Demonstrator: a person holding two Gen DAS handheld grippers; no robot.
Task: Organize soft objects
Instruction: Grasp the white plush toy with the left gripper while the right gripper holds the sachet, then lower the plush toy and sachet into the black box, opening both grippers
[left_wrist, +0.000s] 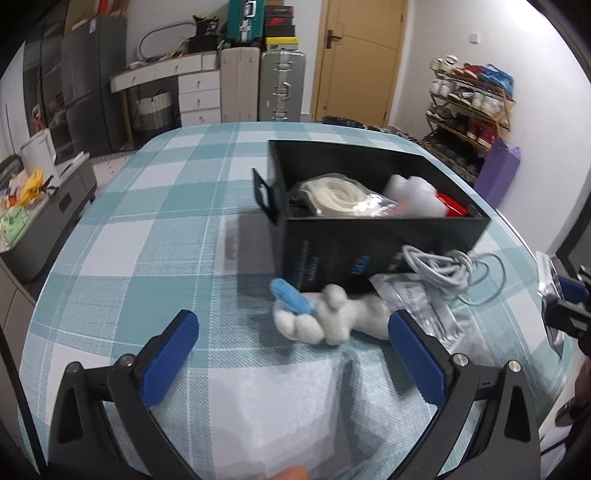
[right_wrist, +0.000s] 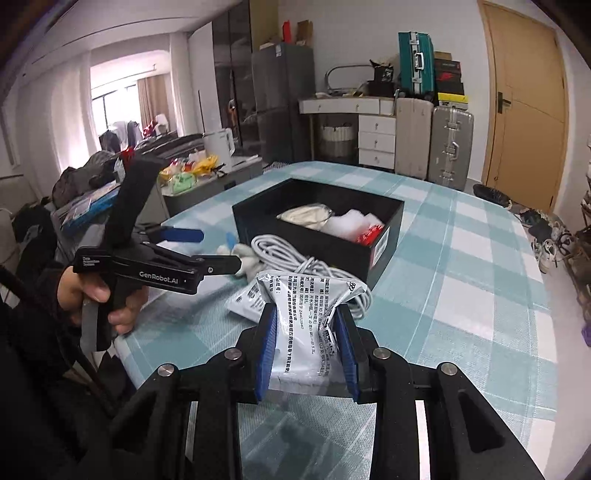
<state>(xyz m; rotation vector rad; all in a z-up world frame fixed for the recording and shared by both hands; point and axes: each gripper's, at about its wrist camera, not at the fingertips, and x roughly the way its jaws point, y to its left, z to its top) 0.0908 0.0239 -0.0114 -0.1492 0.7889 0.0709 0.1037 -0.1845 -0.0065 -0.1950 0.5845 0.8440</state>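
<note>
Right gripper (right_wrist: 308, 347): clamped on crinkled silver printed plastic packet (right_wrist: 306, 314) | left gripper (left_wrist: 291, 354): fingers wide, empty, white plush toy (left_wrist: 325, 317) ahead | black cardboard box (right_wrist: 321, 243): beyond.

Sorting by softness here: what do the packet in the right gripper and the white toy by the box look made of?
Packet: thin glossy plastic film, judging by its crinkles and sheen. White toy: fuzzy matte plush, probably stuffed fabric; blur hides the weave.
</note>
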